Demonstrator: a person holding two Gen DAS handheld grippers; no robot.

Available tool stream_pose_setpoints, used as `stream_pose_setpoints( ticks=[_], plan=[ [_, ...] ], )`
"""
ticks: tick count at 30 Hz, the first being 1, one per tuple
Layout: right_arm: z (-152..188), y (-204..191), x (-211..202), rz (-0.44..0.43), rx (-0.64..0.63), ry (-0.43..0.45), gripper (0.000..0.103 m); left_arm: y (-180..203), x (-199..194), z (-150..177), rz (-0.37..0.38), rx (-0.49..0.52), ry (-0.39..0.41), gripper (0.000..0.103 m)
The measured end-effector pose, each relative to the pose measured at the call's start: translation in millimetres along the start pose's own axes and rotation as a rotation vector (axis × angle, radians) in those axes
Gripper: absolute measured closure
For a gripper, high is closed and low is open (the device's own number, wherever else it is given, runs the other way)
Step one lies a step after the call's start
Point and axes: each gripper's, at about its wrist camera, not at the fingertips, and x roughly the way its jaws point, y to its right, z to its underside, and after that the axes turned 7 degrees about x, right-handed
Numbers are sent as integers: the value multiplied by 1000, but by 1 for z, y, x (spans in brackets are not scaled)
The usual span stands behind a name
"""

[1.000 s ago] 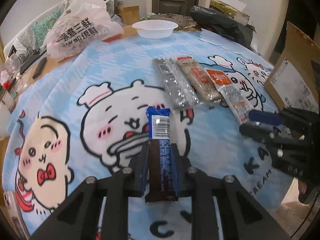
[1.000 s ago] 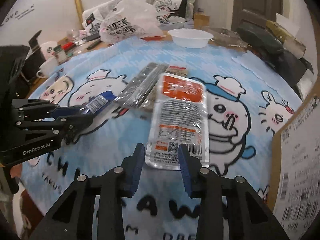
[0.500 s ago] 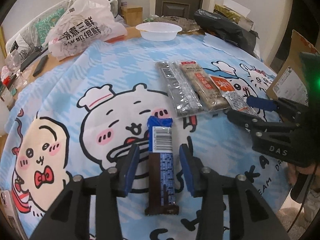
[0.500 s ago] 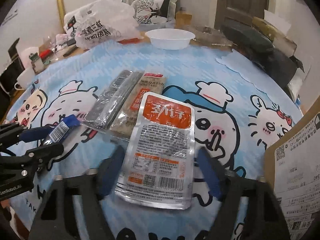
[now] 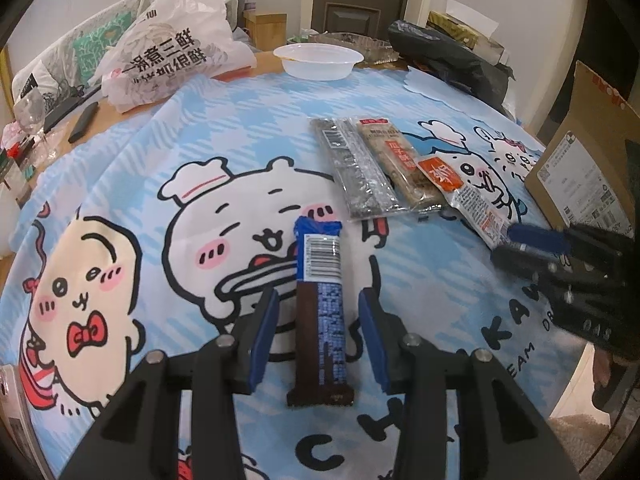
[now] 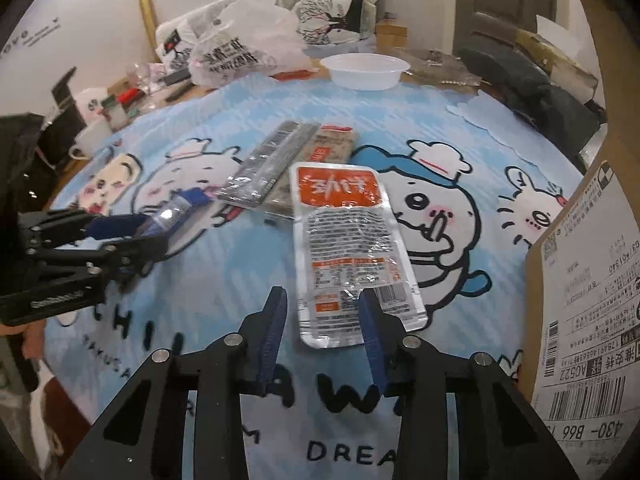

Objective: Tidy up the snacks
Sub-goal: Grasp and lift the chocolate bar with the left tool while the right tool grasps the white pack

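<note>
A blue and brown snack bar (image 5: pixel 321 308) lies flat on the cartoon cloth, between the open fingers of my left gripper (image 5: pixel 318 336), untouched. A clear pouch with an orange label (image 6: pixel 348 252) lies flat in front of my open right gripper (image 6: pixel 323 332), its near edge between the fingertips. Beside it lie a grey foil pack (image 6: pixel 266 168) and a brown bar pack (image 6: pixel 328 152) side by side; they also show in the left wrist view as the grey pack (image 5: pixel 358 172) and the brown pack (image 5: pixel 396 160). The right gripper (image 5: pixel 532 240) shows at the right there.
A cardboard box (image 6: pixel 592 280) stands at the right table edge. A white plastic bowl (image 5: pixel 318 62), a printed plastic bag (image 5: pixel 168 56) and a black bag (image 5: pixel 448 60) sit at the back. Clutter with cups and bottles (image 6: pixel 100 120) lines the left edge.
Both grippers opened and let go: the left released the blue bar onto the cloth, the right released the orange-label pouch. Both pulled back a little toward me.
</note>
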Motion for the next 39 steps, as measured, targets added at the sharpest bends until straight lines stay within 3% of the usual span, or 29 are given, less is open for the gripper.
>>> stream_pose_setpoints(
  ticks=[2,3,4,7,11,24,28,30,33,35,39],
  plan=[
    [-4,1,-1,28,0,39,59,-1,0,0,2,-1,0,65],
    [-7,0,2,36,-3,45,44,-2,0,-1,3,-1,1,65],
    [-10,0,5,41,-7,47,39,-2,1,0,3,-3,2,65],
    [-21,-1,21,89,-34,22,39,-5,1,-1,5,-8,7,65],
    [-27,8,30,90,-6,14,38,-7,2,-2,8,-9,10,65],
    [-32,24,33,156,37,31,38,-9,4,-4,9,-10,11,65],
    [-33,23,34,157,29,26,27,-7,4,-4,8,-7,10,65],
    [-33,25,35,154,39,19,26,-7,4,-4,6,-5,10,65],
    [-33,25,35,153,33,18,27,-5,4,-3,11,-3,12,65],
    [-31,24,32,149,29,29,37,-4,3,-2,12,-2,12,65],
    [-24,21,27,143,33,28,37,-4,1,1,12,-4,11,65]
  ],
)
